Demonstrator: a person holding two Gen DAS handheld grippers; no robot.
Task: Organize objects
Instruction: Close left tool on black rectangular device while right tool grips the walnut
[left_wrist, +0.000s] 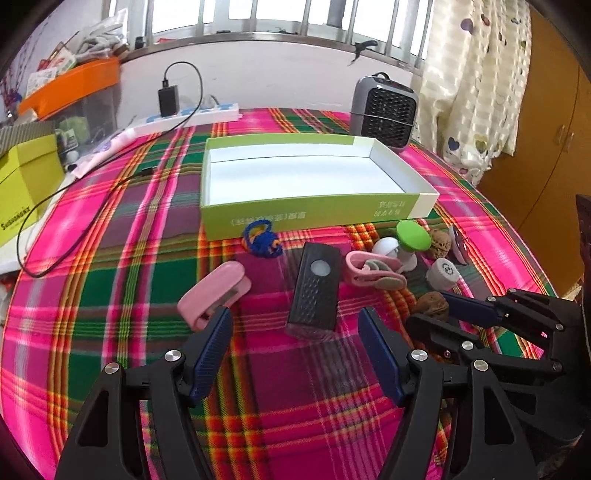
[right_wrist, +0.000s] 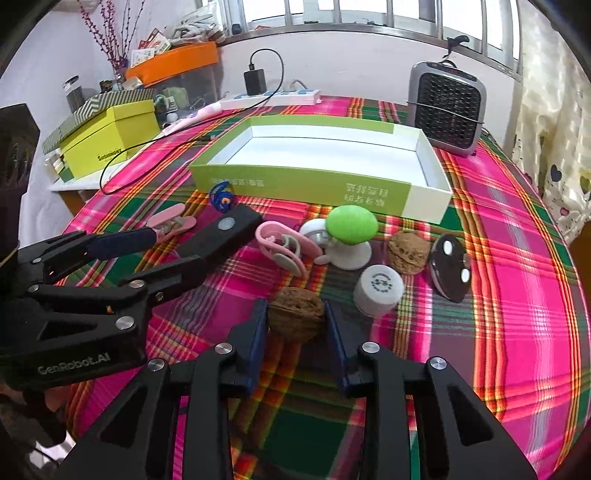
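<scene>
An empty green and white box (left_wrist: 306, 177) lies open on the plaid cloth; it also shows in the right wrist view (right_wrist: 325, 155). In front of it lie a black rectangular device (left_wrist: 316, 291), a pink clip (left_wrist: 214, 291), a blue knitted toy (left_wrist: 262, 240), a pink hair clip (right_wrist: 284, 245), a green mushroom-shaped holder (right_wrist: 351, 230), a white cap (right_wrist: 378, 290) and two walnuts. My left gripper (left_wrist: 295, 332) is open, just short of the black device. My right gripper (right_wrist: 295, 321) has its jaws around the near walnut (right_wrist: 295, 314), touching its sides.
A grey fan heater (right_wrist: 447, 107) stands at the back right. A power strip with a black charger and cable (left_wrist: 173, 103) lies at the back left. A yellow-green box (right_wrist: 110, 140) sits left of the table. A dark oval disc (right_wrist: 448, 266) leans beside the far walnut (right_wrist: 408, 253).
</scene>
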